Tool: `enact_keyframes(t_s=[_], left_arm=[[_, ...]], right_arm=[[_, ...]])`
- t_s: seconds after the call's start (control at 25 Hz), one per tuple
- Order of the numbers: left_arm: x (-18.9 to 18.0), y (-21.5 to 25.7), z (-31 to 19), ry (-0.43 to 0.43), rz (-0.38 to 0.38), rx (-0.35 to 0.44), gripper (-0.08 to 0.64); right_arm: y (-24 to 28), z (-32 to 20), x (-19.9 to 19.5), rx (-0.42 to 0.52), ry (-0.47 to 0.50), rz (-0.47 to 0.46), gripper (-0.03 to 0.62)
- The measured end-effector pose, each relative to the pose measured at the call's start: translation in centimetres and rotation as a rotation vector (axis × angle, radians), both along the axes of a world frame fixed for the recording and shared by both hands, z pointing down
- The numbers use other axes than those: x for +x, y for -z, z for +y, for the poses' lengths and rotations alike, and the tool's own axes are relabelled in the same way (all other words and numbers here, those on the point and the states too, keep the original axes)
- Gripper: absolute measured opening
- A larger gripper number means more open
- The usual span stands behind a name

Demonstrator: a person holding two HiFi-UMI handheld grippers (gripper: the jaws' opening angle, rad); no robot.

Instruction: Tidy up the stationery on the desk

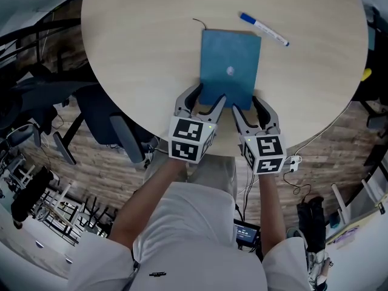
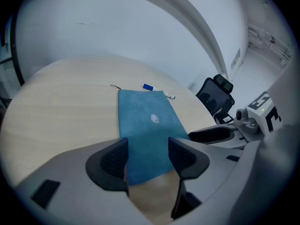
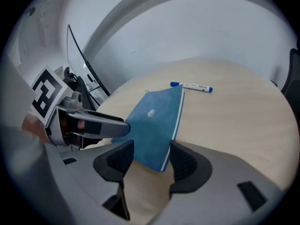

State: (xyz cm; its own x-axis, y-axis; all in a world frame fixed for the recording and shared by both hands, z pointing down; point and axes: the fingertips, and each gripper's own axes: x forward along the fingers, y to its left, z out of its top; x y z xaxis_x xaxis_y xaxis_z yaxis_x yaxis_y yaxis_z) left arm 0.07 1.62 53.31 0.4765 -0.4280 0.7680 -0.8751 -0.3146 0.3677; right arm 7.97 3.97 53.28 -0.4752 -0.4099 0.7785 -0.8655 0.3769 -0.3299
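A blue notebook (image 1: 230, 68) lies flat near the middle of the round wooden table (image 1: 139, 41), with a thin black cord at its far left corner. Beyond it lies a white pen with a blue cap (image 1: 264, 29). My left gripper (image 1: 206, 99) is open at the notebook's near left edge, and in the left gripper view the notebook (image 2: 145, 125) reaches between the jaws of that gripper (image 2: 147, 158). My right gripper (image 1: 247, 108) is open at the near right corner; the notebook (image 3: 154, 121) sits between its jaws (image 3: 151, 159). The pen (image 3: 192, 86) lies apart.
The table's near edge runs just under both grippers. A dark office chair (image 1: 115, 126) stands below the table at the left, and another chair (image 2: 216, 96) shows past its far side. A white cable (image 1: 327, 132) hangs off the right rim.
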Motion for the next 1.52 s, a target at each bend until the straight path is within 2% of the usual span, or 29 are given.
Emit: enact_keyframes(t_s=[0.2, 0.4, 0.56, 0.76, 1.2, 1.36, 1.52], left_arm=[[-1.0, 0.1, 0.6, -0.006, 0.012, -0.007, 0.259], [-1.3, -0.1, 1.0, -0.019, 0.033, -0.016, 0.259], [-1.3, 0.2, 0.9, -0.017, 0.050, -0.020, 0.260], [-1.3, 0.0, 1.0, -0.012, 0.064, -0.028, 0.259], [-1.6, 0.0, 0.7, -0.010, 0.063, -0.037, 0.259], [-2.0, 0.8, -0.1, 0.003, 0.064, -0.018, 0.259], [-1.8, 1.9, -1.3, 0.005, 0.070, 0.005, 0.259]], right_arm=[[0.0, 0.8, -1.8, -0.011, -0.002, 0.002, 0.258], [-0.6, 0.5, -1.9, -0.007, -0.052, 0.019, 0.258], [-0.1, -1.2, -1.7, 0.030, -0.093, 0.030, 0.258], [-0.6, -3.1, -1.6, 0.027, -0.139, 0.013, 0.258], [-0.5, -4.2, -1.7, 0.037, -0.109, 0.037, 0.258], [0.6, -5.3, -1.0, 0.104, -0.074, 0.095, 0.258], [1.7, -7.0, 0.0, 0.145, -0.067, 0.089, 0.258]])
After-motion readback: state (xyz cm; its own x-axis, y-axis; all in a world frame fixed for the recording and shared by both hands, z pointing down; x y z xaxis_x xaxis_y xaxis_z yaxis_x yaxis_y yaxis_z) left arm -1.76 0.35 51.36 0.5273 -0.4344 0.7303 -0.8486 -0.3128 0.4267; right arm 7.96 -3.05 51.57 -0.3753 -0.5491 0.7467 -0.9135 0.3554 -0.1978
